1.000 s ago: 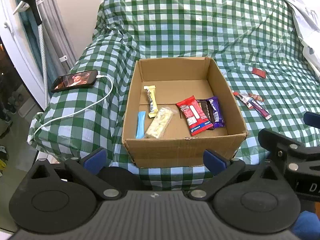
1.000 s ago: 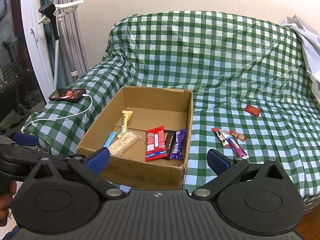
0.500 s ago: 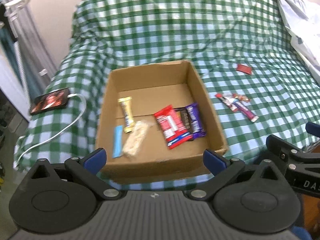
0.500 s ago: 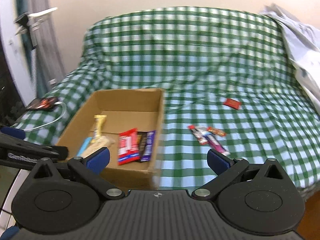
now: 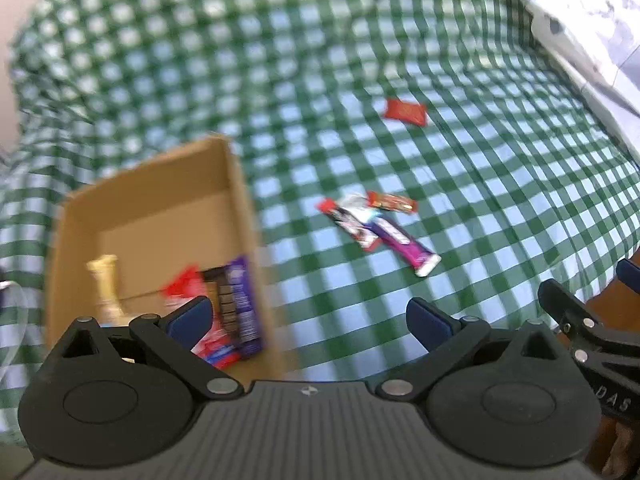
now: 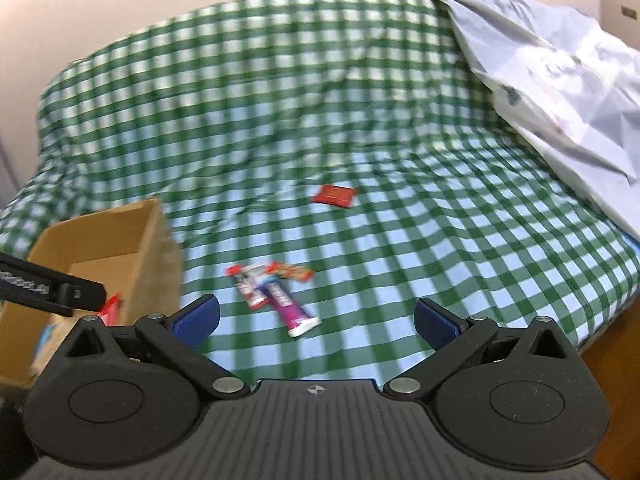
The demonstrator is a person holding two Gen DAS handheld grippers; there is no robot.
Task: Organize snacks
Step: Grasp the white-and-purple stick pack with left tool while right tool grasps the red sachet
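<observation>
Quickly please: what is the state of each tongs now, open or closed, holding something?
Left tongs: open, holding nothing.
Right tongs: open, holding nothing.

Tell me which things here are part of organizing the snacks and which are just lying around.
Part of the job:
cardboard box with snacks inside
purple snack stick
red and white bar
small orange wrapper
flat red packet
left tongs and right tongs, both open and empty

Just lying around:
checked cover
white printed sheet

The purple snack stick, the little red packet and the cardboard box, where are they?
purple snack stick [image 6: 285,305], right wrist view, middle of its wrapper.
little red packet [image 6: 334,195], right wrist view, its centre.
cardboard box [image 5: 160,188], left wrist view, inner back wall.
</observation>
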